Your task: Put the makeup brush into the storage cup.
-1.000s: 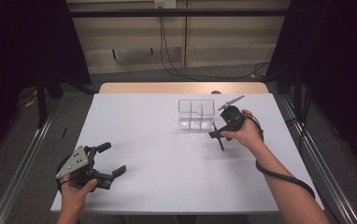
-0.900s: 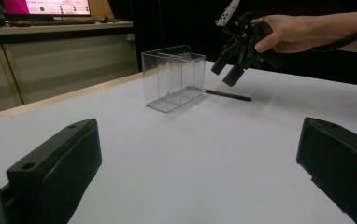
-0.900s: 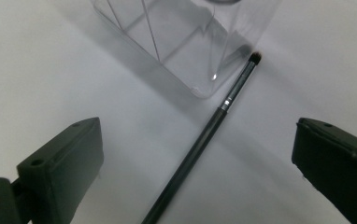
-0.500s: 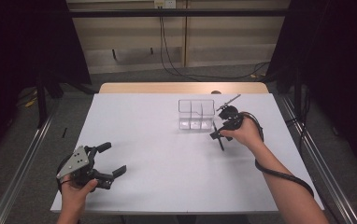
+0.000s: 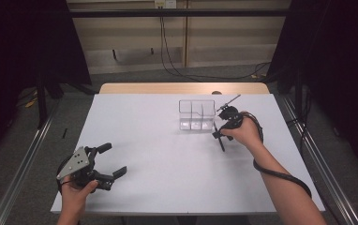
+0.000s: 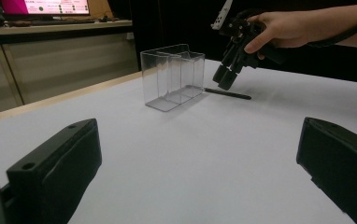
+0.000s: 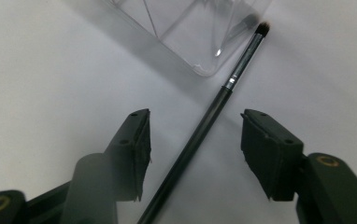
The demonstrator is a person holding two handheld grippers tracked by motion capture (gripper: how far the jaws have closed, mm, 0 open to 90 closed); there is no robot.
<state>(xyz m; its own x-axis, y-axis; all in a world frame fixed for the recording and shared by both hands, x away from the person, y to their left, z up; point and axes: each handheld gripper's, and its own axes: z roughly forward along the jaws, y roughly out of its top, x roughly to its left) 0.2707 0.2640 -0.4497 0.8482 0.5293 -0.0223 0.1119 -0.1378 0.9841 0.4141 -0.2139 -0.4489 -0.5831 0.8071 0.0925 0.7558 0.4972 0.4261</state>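
Right gripper view: the right tongs [image 7: 193,151] gape wide astride a makeup brush [image 7: 208,119] lying flat beside the clear organizer [image 5: 196,114], likely lining up a grasp. Left tongs [image 5: 111,162], also wide and empty, idle near the desk's [image 5: 167,159] left corner.

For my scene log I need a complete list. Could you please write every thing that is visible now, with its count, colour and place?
Organiser box: one, clear plastic with compartments, far middle of the table, empty as far as can be seen.
Makeup brush: one, black handle with a silver band and dark tip, flat on the table beside the box, tip near its corner.
Table: one, white top with a wooden far edge.
Cables: a few, black, on the floor and wall behind the table.
Left gripper: one, black with a grey plate, near left of the table, jaws open, holding nothing.
Right gripper: one, black, over the brush, jaws open on either side of its handle.
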